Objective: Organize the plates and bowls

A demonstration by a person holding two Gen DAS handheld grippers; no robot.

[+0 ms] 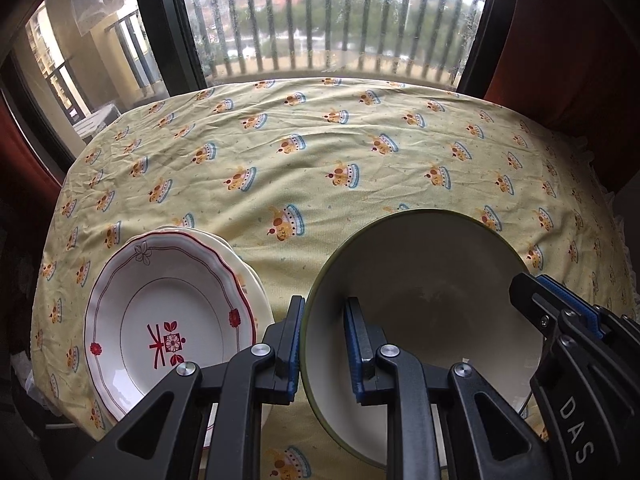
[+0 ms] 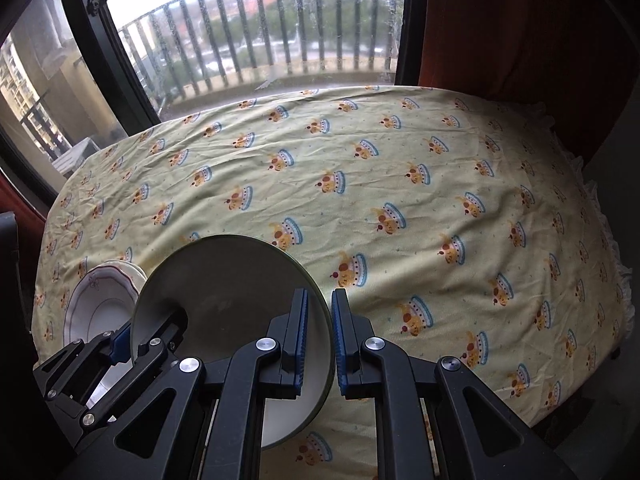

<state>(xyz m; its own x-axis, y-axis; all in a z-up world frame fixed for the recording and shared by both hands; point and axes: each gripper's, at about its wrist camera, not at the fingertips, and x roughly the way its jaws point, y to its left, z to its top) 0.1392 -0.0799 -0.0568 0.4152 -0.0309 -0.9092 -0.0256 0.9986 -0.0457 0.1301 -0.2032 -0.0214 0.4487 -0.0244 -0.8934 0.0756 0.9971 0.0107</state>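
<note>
Table: covered by your yellow patterned cloth, set before a window with a railing outside.

Bowl: large, pale inside, green-rimmed. You hold it by both grippers above the near part of the cloth, to the right of the plates. Its round mouth tilts up and towards the cameras; being round, it has no long axis to report. In the right wrist view the same bowl sits low and left of centre.

Plates: a small stack at the near left of the table, lying flat. The top plate is white with a scalloped red edge and a red motif in its well; at least one cream plate shows under it. How many lie beneath, you cannot tell. The stack stands just beside the bowl, apart from it as far as can be seen.

Left gripper: jaws clamped on the bowl's left rim, one pad outside the wall, one inside.

Right gripper: jaws clamped on the bowl's right rim, the left pad inside, the right pad outside. It also shows in the left wrist view, at the bowl's far right edge.
</note>
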